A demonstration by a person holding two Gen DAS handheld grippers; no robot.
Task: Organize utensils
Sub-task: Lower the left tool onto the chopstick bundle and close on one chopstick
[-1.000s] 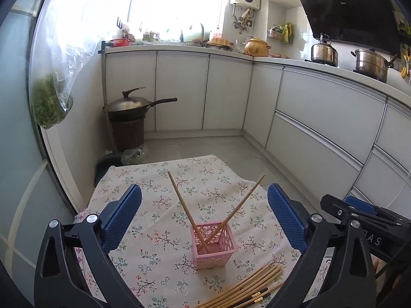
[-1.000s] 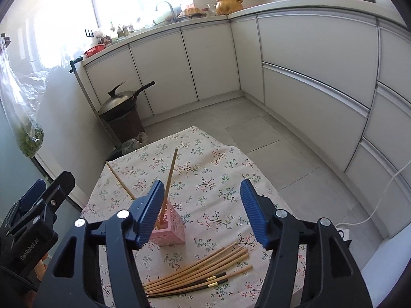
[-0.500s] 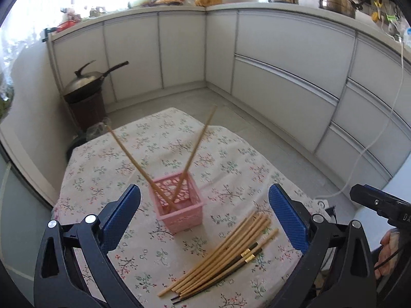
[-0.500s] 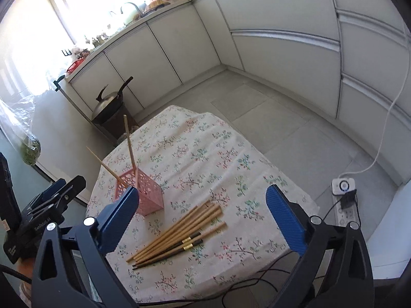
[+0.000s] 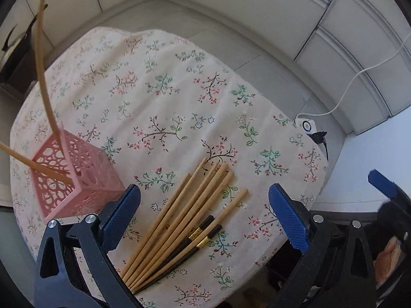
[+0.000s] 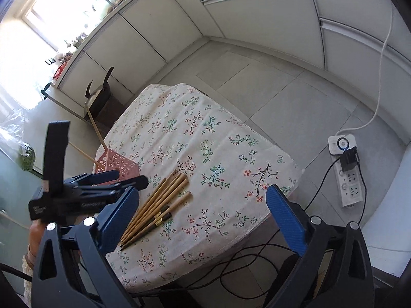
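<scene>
The step in hand was judged to be the approach to the next pick: two chopsticks (image 5: 43, 77) were already stood, leaning apart, in the pink basket (image 5: 77, 179), while the rest lay loose on the cloth. The left gripper (image 5: 204, 215) was held with its jaws wide and nothing between the pads; the bundle of chopsticks (image 5: 185, 220) was seen directly between and just ahead of the jaws, fanned slightly, with two dark-handled ones at the side toward the right-hand pad. The basket was seen just outside the left-hand pad, tilted in the view.

The right gripper (image 6: 203, 218) was likewise held wide and empty. In its view the bundle (image 6: 159, 205) lay just inside its left-hand pad, and the basket (image 6: 115, 164) beyond that pad, partly hidden by the other gripper's body.

The next move was judged to call for a descent onto the bundle with the jaws set across the sticks, and a closing on only one or a pair, since the sticks were touching one another and several could be dragged along. The lift would then have to carry toward the basket's open top.

The surface was a small table under a floral tablecloth (image 5: 167, 89), its hem hanging over the edge. Grey floor tiles, pale cabinets (image 6: 257, 25), a power strip (image 6: 345, 169) with trailing cables and a bright window were seen around it.
</scene>
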